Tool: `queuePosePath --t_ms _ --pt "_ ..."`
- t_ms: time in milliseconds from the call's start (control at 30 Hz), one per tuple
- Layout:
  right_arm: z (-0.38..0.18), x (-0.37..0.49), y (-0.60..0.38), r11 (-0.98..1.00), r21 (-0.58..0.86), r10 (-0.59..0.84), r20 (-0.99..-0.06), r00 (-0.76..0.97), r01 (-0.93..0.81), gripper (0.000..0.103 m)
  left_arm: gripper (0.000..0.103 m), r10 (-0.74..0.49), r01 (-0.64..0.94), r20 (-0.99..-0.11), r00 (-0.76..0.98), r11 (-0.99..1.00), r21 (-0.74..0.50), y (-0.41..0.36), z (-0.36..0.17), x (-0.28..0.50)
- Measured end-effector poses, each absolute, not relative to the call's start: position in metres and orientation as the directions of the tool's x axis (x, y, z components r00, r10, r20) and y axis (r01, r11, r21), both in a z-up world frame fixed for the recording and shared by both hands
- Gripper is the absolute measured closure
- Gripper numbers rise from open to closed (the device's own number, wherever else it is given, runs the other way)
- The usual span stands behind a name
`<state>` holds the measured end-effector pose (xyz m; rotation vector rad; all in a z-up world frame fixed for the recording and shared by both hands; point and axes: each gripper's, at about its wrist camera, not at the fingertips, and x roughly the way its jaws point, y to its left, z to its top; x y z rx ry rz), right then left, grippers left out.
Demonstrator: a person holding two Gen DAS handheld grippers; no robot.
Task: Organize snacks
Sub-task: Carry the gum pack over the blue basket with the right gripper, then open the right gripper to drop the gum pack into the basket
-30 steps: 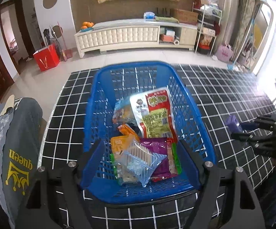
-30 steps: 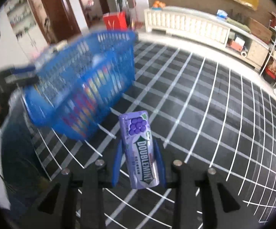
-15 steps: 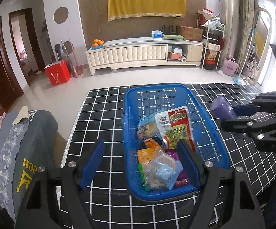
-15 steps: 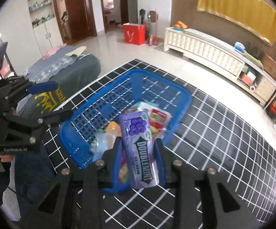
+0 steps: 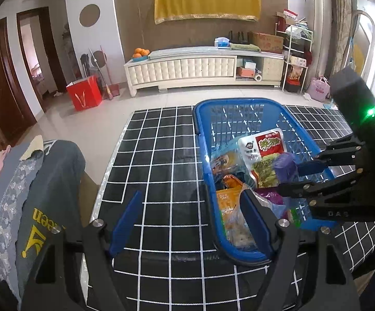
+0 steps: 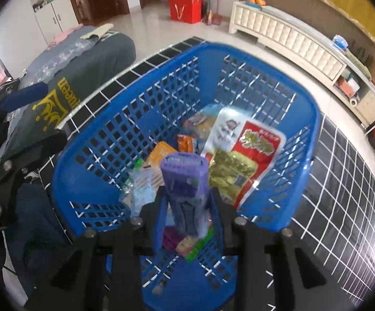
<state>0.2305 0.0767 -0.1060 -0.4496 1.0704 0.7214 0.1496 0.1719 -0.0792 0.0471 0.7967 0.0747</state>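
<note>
My right gripper [image 6: 187,202] is clamped on a purple pack of gum [image 6: 186,181], the pack standing between the two blue fingers [image 6: 161,207] and sticking out past their tips. In the right wrist view the pack hangs over the inside of the blue plastic basket [image 6: 314,119], above the snacks piled on its floor. From the left wrist view I see the same pack [image 5: 284,164] held over the basket's [image 5: 200,134] right half, the right gripper [image 5: 291,173] reaching in across the right rim.

Inside the basket, just beyond the gum, a large red and white snack pouch [image 6: 247,150] leans against the far-right wall. An orange packet [image 6: 161,153] lies left of the pouch, a clear bag with pale blue contents [image 6: 141,191] sits nearer the basket's left wall, and a green and purple packet [image 6: 192,243] lies under the gripper fingers, near the front wall.

My left gripper [image 5: 190,220] has its jaws spread wide with nothing between them. Its right finger [image 5: 252,223] overlaps the basket's front-left corner in the picture; whether it touches the rim I cannot tell. Its left finger [image 5: 125,220] hangs over the black grid-patterned tablecloth [image 5: 161,155] to the left of the basket.

The basket rests on that tablecloth. A grey garment with yellow lettering [image 5: 45,194] is draped well to the left of the basket, off the cloth's edge.
</note>
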Motion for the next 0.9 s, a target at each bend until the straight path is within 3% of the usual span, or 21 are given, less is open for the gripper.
queuePosePath --t_ms 500,567,733,900 --pt "-0.119 0.234 0.095 0.647 -0.014 0.278 -0.927 0.253 -0.762 0.066 0.027 0.044 -0.075 -0.739 0.672 0.997 -0.008 0.184 -0.090 0.153" --pt "-0.122 0.238 0.094 0.661 0.014 0.284 -0.930 0.232 -0.750 0.063 0.027 0.042 -0.075 -0.740 0.671 0.997 -0.012 0.184 -0.090 0.153" --pt "-0.119 0.231 0.098 0.642 0.012 0.306 -0.920 0.243 -0.767 0.037 0.027 0.050 -0.072 -0.736 0.675 0.997 0.001 0.181 -0.089 0.150" --pt "-0.096 0.220 0.083 0.686 0.021 0.361 -0.877 0.315 -0.727 0.034 0.027 0.049 -0.070 -0.725 0.687 0.998 0.001 0.176 -0.082 0.142"
